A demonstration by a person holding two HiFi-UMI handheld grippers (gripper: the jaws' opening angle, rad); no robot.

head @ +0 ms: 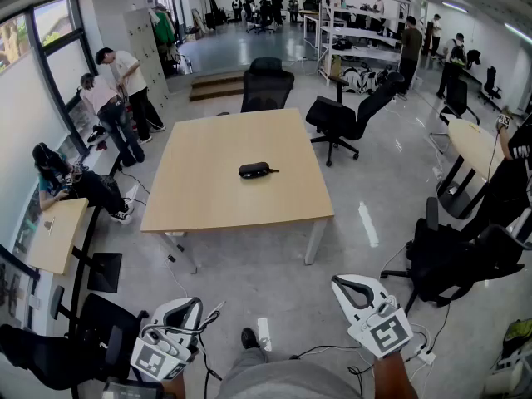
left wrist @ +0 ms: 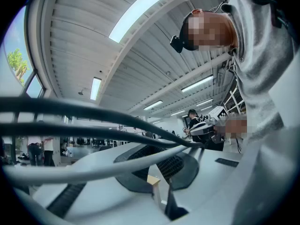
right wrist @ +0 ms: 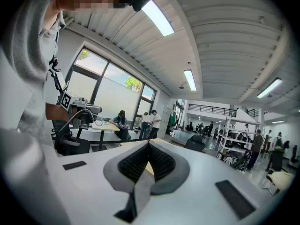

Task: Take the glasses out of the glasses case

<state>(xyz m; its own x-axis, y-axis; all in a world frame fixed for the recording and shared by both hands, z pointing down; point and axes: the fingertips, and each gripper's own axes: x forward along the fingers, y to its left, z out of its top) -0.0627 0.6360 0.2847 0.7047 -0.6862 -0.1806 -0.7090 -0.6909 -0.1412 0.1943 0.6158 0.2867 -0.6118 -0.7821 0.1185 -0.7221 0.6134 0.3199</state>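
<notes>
A closed black glasses case (head: pixel 254 170) lies near the middle of the light wooden table (head: pixel 208 198), far ahead of both grippers. My left gripper (head: pixel 184 306) hangs low at the bottom left, well short of the table, with its jaws together and nothing in them. My right gripper (head: pixel 347 287) is held at the bottom right, also shut and empty. In the left gripper view the closed jaws (left wrist: pixel 161 172) sit behind dark cables (left wrist: pixel 93 114). The right gripper view has its jaws (right wrist: pixel 149 157) pressed together and pointing across the room.
Two black office chairs (head: pixel 266 83) (head: pixel 351 119) stand at the table's far side. A round table (head: pixel 475 144) and another black chair (head: pixel 453 260) are on the right. A small desk (head: pixel 58 233) and several people are on the left by the windows.
</notes>
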